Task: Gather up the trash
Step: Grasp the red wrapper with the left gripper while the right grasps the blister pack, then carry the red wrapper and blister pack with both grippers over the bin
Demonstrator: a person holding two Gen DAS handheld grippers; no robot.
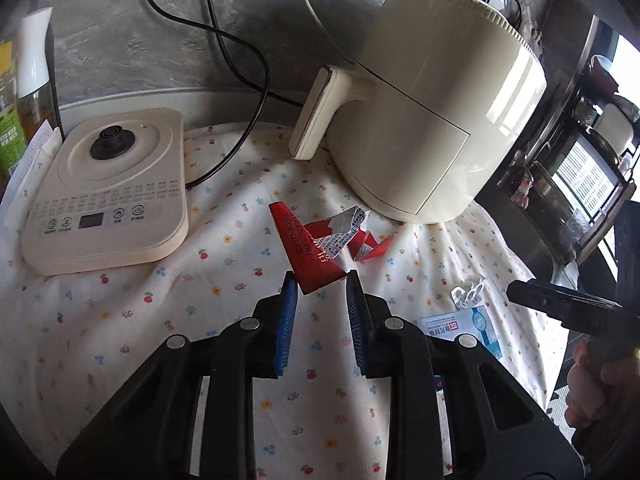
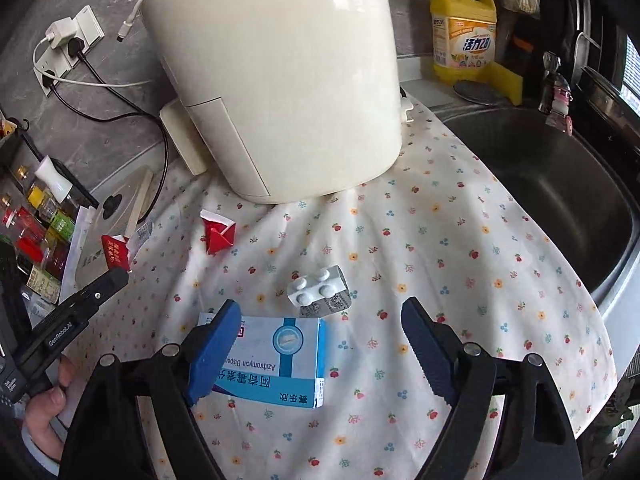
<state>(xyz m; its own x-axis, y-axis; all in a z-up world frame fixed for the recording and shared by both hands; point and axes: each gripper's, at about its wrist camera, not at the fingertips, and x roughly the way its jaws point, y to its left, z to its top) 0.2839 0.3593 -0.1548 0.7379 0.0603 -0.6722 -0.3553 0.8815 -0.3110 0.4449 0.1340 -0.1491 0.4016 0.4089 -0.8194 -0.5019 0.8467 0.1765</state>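
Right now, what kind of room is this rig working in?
Most likely a home kitchen counter. A dark sink sits at the right, a yellow dish soap bottle stands behind it, and a cream air fryer rests on the floral cloth.

Medicine box (image 2: pixel 276 360) between the right gripper's (image 2: pixel 320 344) spread fingers (image 2: pixel 212 348).

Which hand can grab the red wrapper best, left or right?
Left. The left gripper has its open fingers on either side of the red wrapper's corner. The right gripper is open over the blue medicine box, farther away.
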